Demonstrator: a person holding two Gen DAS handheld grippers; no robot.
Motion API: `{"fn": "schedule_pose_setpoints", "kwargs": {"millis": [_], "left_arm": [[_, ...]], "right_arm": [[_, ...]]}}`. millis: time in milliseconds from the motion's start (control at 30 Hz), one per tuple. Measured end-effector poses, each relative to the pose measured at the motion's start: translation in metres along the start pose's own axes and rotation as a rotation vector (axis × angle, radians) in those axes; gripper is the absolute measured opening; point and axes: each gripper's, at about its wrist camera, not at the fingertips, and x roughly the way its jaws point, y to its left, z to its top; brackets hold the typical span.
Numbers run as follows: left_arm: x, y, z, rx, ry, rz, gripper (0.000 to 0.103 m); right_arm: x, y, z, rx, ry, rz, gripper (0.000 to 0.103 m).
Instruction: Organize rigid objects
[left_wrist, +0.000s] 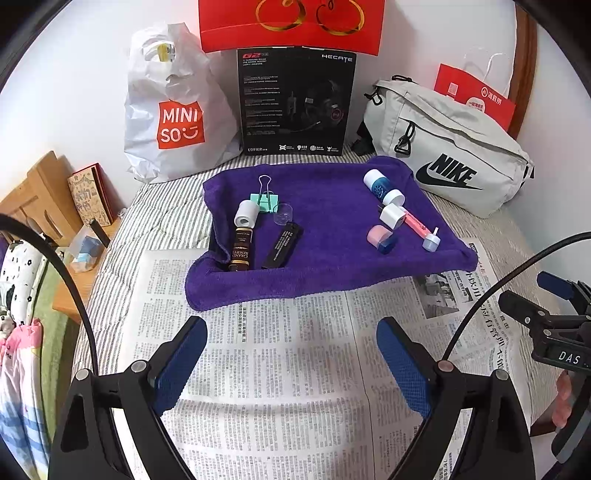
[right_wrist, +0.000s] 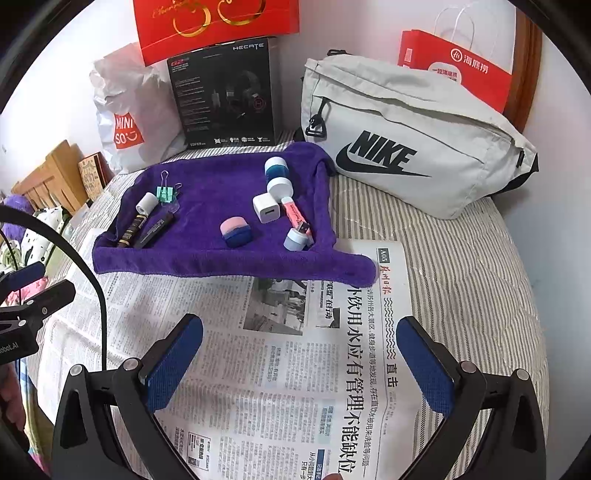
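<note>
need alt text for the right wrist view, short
A purple towel on a newspaper-covered bed holds small items: a white charger cube, pink-and-blue eraser, green binder clip. The open right gripper hovers over the newspaper; a grey Nike bag lies behind.

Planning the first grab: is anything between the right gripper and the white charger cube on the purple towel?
Nothing visible blocks it. The right gripper is open over bare newspaper, and beyond that only the towel's raised front edge lies before the charger cube. The pink-and-blue eraser sits just left of that line.
</note>
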Motion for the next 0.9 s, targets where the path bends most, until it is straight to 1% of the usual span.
{"fn": "schedule_pose_setpoints", "kwargs": {"millis": [900], "left_arm": [[-0.003,-0.001,-0.003,0.014,0.009,0.006,0.093]], "right_arm": [[-0.012,-0.004,-0.002,0.012,-0.007,-0.022,0.103]]}}
